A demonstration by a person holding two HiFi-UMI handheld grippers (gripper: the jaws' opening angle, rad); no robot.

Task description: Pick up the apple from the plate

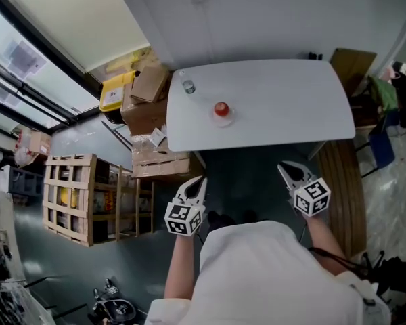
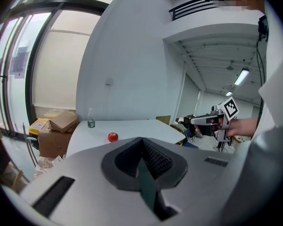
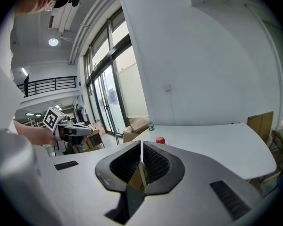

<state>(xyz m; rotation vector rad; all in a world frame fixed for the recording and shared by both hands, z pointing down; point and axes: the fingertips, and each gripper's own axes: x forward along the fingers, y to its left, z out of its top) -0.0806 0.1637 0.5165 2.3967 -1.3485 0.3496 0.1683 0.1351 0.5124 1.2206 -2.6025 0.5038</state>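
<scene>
A red apple sits on a small clear plate near the middle of the white table. Both grippers hang short of the table's near edge, well apart from the apple. My left gripper is shut with nothing in it, and so is my right gripper. In the left gripper view the apple lies just beyond the closed left gripper. In the right gripper view the apple shows past the closed right gripper.
A small plastic bottle stands at the table's far left corner. Cardboard boxes and a yellow box are stacked left of the table, with a wooden crate nearer. A wooden board and a blue chair stand at the right.
</scene>
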